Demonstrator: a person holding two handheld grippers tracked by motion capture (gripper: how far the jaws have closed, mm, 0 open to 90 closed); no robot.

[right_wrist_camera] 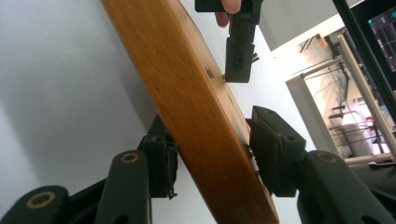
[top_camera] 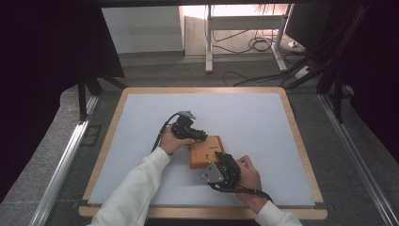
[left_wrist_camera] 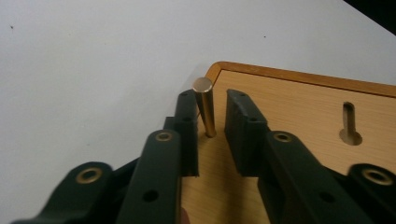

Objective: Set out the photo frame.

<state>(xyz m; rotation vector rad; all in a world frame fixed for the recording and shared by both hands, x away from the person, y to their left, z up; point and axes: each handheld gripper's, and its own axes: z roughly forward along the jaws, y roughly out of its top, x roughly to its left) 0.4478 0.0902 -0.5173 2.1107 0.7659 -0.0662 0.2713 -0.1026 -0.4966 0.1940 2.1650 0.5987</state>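
A small wooden board (top_camera: pixel 205 150) lies mid-table on the white mat. In the left gripper view a brass pin (left_wrist_camera: pixel 205 107) stands upright in a hole near the corner of the board (left_wrist_camera: pixel 299 121). My left gripper (left_wrist_camera: pixel 210 96) is open around it, the left pad close beside the pin and a gap on the other side. In the high view the left gripper (top_camera: pixel 196 135) sits at the board's far-left corner. My right gripper (right_wrist_camera: pixel 210 122) is shut on the near edge of the board (right_wrist_camera: pixel 187 93), one pad under it and one on top. The right gripper (top_camera: pixel 225 165) shows at the board's near-right corner.
A keyhole slot (left_wrist_camera: pixel 350 125) is cut in the board to the pin's right. The white mat (top_camera: pixel 141 117) has a wooden rim (top_camera: pixel 301 141). Beyond the table stand desk legs (top_camera: pixel 209 42), floor cables (top_camera: pixel 254 44) and a monitor (top_camera: pixel 306 21).
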